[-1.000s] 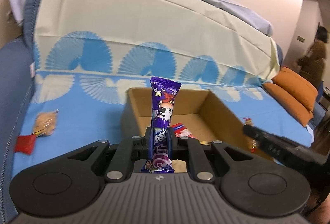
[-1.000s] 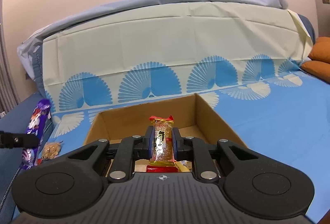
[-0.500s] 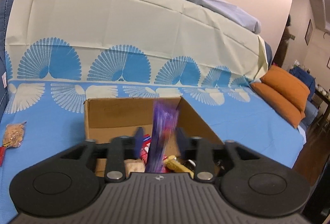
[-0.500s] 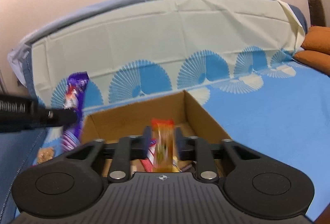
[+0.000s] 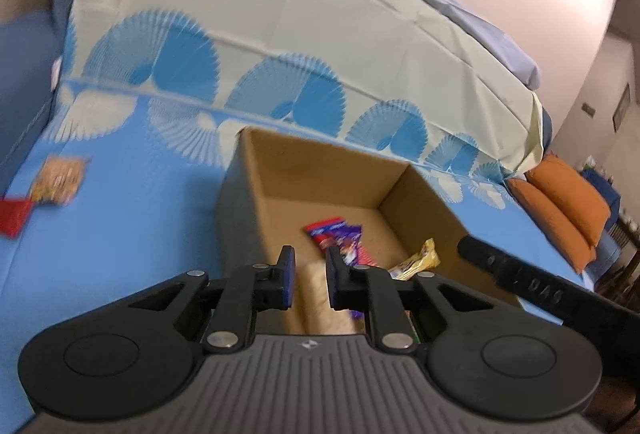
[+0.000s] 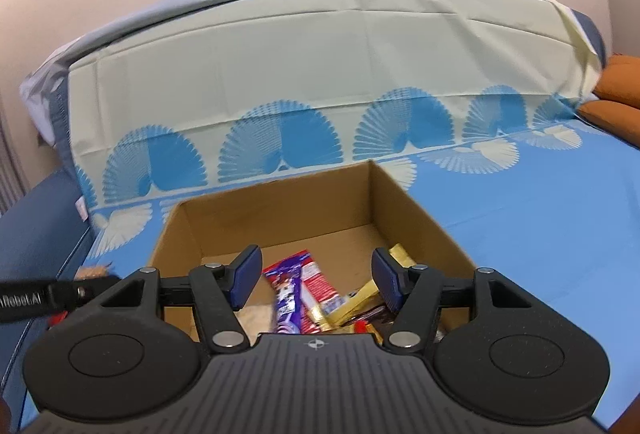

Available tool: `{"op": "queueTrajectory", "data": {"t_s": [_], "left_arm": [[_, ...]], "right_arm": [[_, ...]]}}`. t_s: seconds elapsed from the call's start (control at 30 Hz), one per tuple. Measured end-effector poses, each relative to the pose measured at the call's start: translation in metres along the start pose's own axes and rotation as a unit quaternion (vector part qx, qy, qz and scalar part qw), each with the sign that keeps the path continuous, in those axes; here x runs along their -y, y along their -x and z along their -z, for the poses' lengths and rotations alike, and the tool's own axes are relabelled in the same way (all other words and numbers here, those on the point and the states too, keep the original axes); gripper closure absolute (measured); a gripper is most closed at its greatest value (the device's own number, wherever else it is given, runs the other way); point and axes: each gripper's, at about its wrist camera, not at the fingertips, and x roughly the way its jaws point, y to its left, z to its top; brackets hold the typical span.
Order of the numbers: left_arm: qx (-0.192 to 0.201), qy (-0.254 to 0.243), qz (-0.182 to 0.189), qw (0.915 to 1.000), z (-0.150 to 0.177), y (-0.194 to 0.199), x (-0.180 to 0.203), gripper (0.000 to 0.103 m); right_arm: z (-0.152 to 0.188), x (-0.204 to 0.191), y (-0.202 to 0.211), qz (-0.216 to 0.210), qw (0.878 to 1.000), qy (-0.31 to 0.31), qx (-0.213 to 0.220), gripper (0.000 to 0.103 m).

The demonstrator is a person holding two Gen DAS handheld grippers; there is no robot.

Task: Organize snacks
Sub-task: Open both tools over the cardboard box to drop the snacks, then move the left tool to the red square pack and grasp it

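Our left gripper (image 5: 309, 270) and right gripper (image 6: 316, 278) both hang over the cardboard box (image 6: 280, 210) with jaws apart and empty, the right wider. The purple snack bar (image 6: 286, 294) lies inside among other packets. We judge the loose snack pack (image 5: 60, 180) on the blue cover, off to the left, nearer our left gripper.

Both grippers are empty: left gripper (image 5: 310, 270) narrowly parted, right gripper (image 6: 316, 276) spread wide.
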Motion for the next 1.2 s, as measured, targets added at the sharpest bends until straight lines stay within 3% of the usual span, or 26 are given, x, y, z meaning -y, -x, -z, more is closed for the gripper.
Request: {"op": "queueTrajectory", "data": {"t_s": [0.23, 0.4, 0.5, 0.63, 0.73, 0.87, 0.93, 1.1, 1.2], "left_arm": [[0.001, 0.073, -0.034, 0.9967, 0.011, 0.002, -0.062, 0.085], [0.018, 0.172, -0.09, 0.9807, 0.009, 0.001, -0.116, 0.085], [0.034, 0.231, -0.127, 0.964, 0.003, -0.003, -0.145, 0.085], [0.059, 0.297, -0.184, 0.9353, -0.005, -0.014, -0.178, 0.085], [0.069, 0.344, -0.236, 0.9063, -0.008, -0.026, -0.201, 0.075], [0.1, 0.4, -0.29, 0.8639, -0.005, -0.031, -0.226, 0.073], [0.116, 0.42, -0.311, 0.8445, -0.005, -0.032, -0.236, 0.065], [0.137, 0.444, -0.336, 0.8192, -0.021, -0.043, -0.249, 0.045], [0.107, 0.436, -0.381, 0.808, -0.035, -0.059, -0.251, 0.042]], "right_arm": [[0.002, -0.028, -0.004, -0.032, 0.999, 0.023, -0.005, 0.04], [0.0, -0.048, -0.004, -0.067, 0.997, 0.038, -0.004, 0.04], [-0.002, -0.056, -0.003, -0.086, 0.996, 0.04, -0.005, 0.04], [-0.005, -0.059, -0.003, -0.105, 0.994, 0.033, -0.006, 0.04], [-0.005, -0.059, -0.005, -0.111, 0.993, 0.028, -0.009, 0.04], [-0.007, -0.054, -0.01, -0.12, 0.993, 0.014, -0.021, 0.04], [-0.008, -0.05, -0.012, -0.122, 0.992, 0.008, -0.023, 0.04], [-0.01, -0.047, -0.015, -0.132, 0.991, 0.0, -0.027, 0.04], [-0.01, -0.048, -0.016, -0.139, 0.99, 0.002, -0.028, 0.04]]}}
